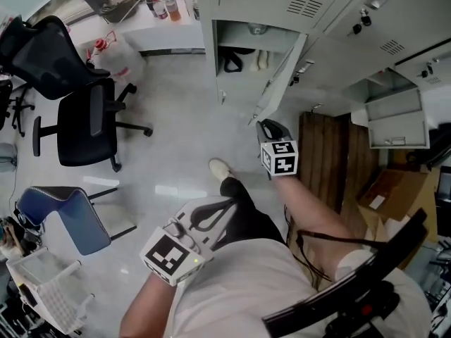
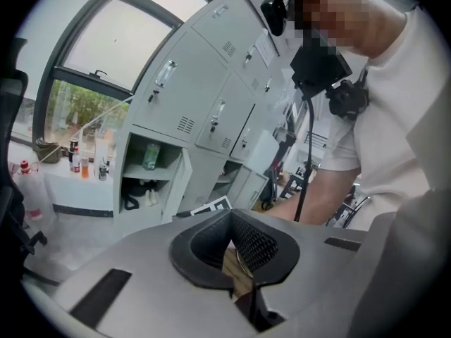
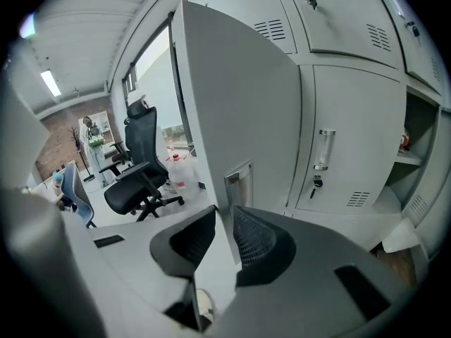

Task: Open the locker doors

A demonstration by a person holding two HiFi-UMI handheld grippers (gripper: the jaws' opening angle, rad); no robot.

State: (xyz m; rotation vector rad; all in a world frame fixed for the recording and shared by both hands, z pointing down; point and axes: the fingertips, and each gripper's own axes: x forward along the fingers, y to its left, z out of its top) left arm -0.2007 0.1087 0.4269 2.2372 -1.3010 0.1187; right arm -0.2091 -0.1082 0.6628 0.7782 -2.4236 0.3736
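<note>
A bank of grey lockers (image 1: 338,13) runs along the top of the head view. One lower door (image 1: 280,79) stands swung out, and its compartment (image 1: 246,44) shows a shelf with small items. My right gripper (image 1: 270,127) is at that door's free lower edge. In the right gripper view the door (image 3: 239,104) stands edge-on, and its edge runs down between the pads; a slim gap shows at the left pad (image 3: 189,236). My left gripper (image 1: 211,213) is held near my body, away from the lockers, with its jaws shut on nothing (image 2: 243,287).
Another locker (image 1: 394,118) stands open at the right, above a wooden panel (image 1: 324,160) and a cardboard box (image 1: 394,189). Black office chairs (image 1: 84,118), a blue chair (image 1: 67,213), a wire basket (image 1: 42,287) and a water jug (image 1: 116,55) are at the left.
</note>
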